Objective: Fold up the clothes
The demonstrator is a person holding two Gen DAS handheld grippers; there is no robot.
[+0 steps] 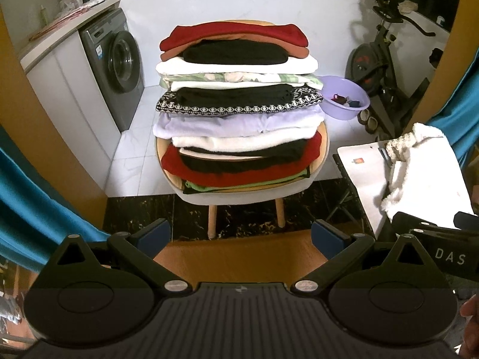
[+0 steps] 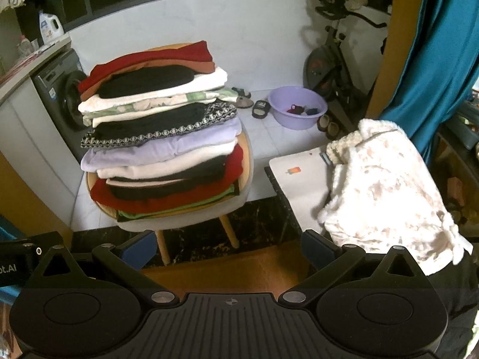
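Left gripper (image 1: 239,234): jaws spread wide, holding nothing.
Right gripper (image 2: 229,246): jaws parted, empty.
Fluffy garment (image 2: 380,191): at two o'clock, bunched on the white table (image 2: 295,185), unfolded, plush pile with faint blotches.
Folded stack (image 1: 239,104): at twelve o'clock on the chair (image 1: 239,196); flat knit layers, tall, leaning slightly.
Risk: a nudge could probably topple the stack; the plush pile may slip from the pads.
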